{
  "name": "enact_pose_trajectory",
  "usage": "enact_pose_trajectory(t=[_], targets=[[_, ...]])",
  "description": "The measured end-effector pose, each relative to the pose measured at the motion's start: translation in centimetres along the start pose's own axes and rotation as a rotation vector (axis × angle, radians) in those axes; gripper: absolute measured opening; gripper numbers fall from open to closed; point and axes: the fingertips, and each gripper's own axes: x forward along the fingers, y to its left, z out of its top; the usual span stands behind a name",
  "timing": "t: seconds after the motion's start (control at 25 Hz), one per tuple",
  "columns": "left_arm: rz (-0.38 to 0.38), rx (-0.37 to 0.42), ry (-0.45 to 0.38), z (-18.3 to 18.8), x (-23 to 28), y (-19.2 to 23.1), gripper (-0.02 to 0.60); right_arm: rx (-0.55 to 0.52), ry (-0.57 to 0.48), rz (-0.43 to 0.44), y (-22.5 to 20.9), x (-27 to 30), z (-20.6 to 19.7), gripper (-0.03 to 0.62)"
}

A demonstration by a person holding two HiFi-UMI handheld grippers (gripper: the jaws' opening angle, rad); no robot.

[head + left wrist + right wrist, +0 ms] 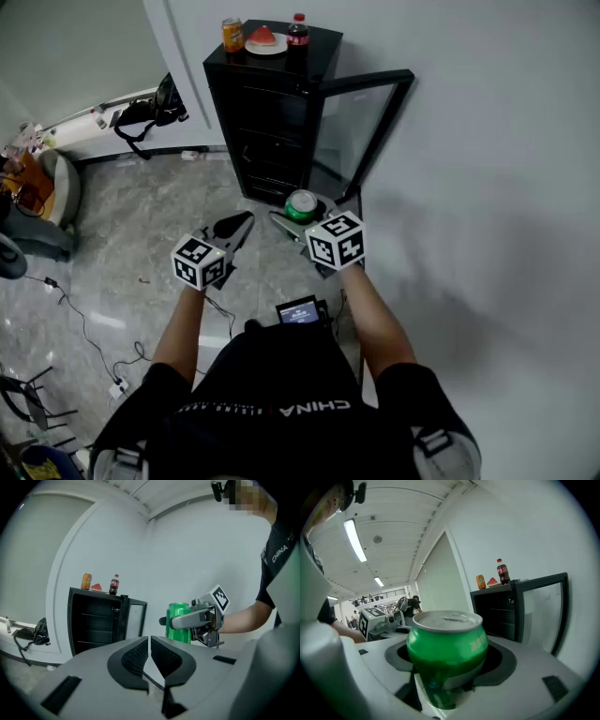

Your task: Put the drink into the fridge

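Standing on a grey marbled floor (141, 216) in a black short-sleeved shirt (272, 384), with a small lit screen (300, 312) at the waist and both bare forearms stretched forward.

On the left, the left gripper (149, 656), grey with black ribbed pads. Jaws closed together, pads meeting along their front edge, nothing between them.

Just beside it on the right, the right gripper (302, 217), jaws spread wide and clamped on a green aluminium drink can (447, 653). Held upright, silver lid and pull tab on top, black pads pressed against two opposite sides. Off the floor, in front of the fridge and still outside it.

Beyond both grippers, a small black fridge (267, 122) against a white wall (487, 141). Glass door (361, 131) standing open to the right in the head view, dark shelves visible inside, contents too dark to tell.

On the fridge top, from left to right in the head view: an orange drink can (232, 35), a white plate (255, 48) bearing a red wedge of watermelon (263, 36), and a dark cola bottle with a red cap (298, 30).

Farther left, near the base of the wall, a black bag (145, 114) with loose straps. Nearer, thin black cables (84, 328) trailing over the floor.
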Motion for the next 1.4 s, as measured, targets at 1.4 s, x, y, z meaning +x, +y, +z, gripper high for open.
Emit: enact_pose_trajectory(t=[1.4], targets=[[0.006, 0.050, 0.018, -1.0, 0.3, -1.1, 0.012, 0.034, 0.018, 0.017, -0.4, -0.9, -1.1, 0.339]])
